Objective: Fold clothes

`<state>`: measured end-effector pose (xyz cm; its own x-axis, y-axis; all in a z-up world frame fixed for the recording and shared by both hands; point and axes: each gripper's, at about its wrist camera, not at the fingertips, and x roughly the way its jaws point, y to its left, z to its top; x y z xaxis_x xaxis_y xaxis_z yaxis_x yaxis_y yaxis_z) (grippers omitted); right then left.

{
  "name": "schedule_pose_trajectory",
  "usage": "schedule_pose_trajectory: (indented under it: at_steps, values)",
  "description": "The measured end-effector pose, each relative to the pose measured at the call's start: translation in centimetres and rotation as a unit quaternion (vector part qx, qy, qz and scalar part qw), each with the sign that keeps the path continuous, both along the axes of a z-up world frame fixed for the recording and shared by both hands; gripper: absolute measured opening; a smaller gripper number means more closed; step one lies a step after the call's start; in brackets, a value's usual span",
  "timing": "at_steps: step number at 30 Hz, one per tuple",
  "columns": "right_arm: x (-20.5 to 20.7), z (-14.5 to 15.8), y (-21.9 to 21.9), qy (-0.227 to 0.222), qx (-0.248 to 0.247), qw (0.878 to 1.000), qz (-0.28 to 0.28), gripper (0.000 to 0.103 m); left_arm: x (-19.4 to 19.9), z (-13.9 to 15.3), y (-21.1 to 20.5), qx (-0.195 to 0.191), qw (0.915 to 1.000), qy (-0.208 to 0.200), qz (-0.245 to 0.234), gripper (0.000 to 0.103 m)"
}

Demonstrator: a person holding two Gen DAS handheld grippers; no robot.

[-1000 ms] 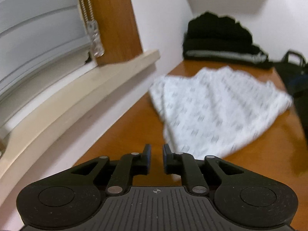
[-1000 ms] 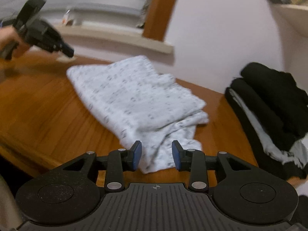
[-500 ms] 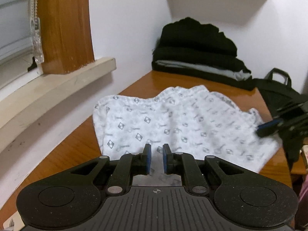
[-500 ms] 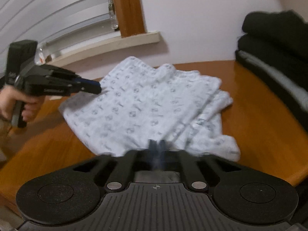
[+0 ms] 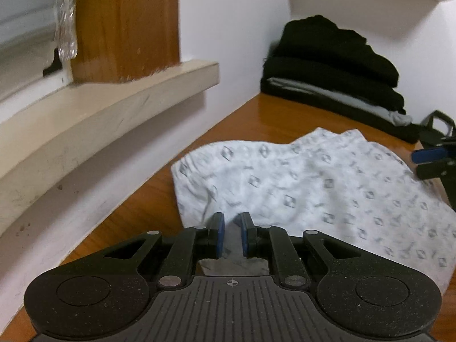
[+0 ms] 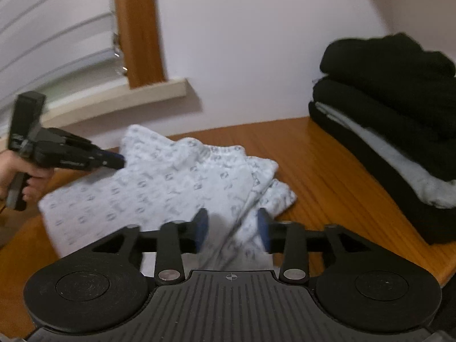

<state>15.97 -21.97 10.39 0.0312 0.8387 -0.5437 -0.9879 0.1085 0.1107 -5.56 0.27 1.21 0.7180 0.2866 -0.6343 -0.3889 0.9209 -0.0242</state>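
1. I saw the white patterned garment (image 5: 327,188) lying partly folded on the wooden table (image 6: 327,165), in front of the window sill (image 5: 114,108).
2. My left gripper (image 5: 231,233) hovered at the garment's near-left edge; its jaws stood slightly apart and were opening, with cloth beneath the gap but not pinched.
3. My right gripper (image 6: 232,228) sat at the garment's near-right edge, jaws opening wide, its pads clear of the cloth.
4. A stack of dark folded clothes (image 6: 393,119) lay on the table, to the garment's right.
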Motion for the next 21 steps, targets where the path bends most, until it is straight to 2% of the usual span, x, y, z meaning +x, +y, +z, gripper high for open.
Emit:
schedule_pose_trajectory:
  at_steps: [3, 4, 6, 7, 12, 19, 21]
  values:
    - [0.3, -0.8, 1.8, -0.002, -0.003, 1.000, 0.004, 0.059, -0.1, -0.2, 1.2, -0.007, 1.0000, -0.006, -0.004, 0.027]
    - [0.6, -1.1, 2.2, 0.000, -0.008, 1.000, 0.002, 0.060, -0.1, -0.2, 1.5, -0.008, 0.9999, -0.006, -0.003, 0.039]
    - [1.1, -1.5, 2.8, 0.005, -0.017, 1.000, -0.003, 0.063, -0.1, -0.2, 2.1, -0.006, 1.0000, -0.004, 0.004, 0.054]
    - [1.4, -1.7, 3.0, 0.010, -0.019, 1.000, -0.006, 0.066, -0.2, -0.3, 2.5, -0.010, 0.9999, -0.005, 0.005, 0.057]
    - [2.8, -2.6, 3.7, 0.034, -0.026, 0.999, -0.011, 0.070, -0.7, -0.9, 4.1, -0.058, 0.9981, -0.022, 0.005, 0.059]
    - [4.0, -3.3, 4.7, 0.067, -0.026, 0.997, -0.007, 0.072, -0.1, -1.2, 5.0, -0.078, 0.9961, -0.038, -0.014, 0.059]
    - [4.1, -3.4, 5.1, 0.074, -0.026, 0.997, -0.001, 0.069, 0.2, -1.2, 5.2, -0.089, 0.9950, -0.043, -0.020, 0.057]
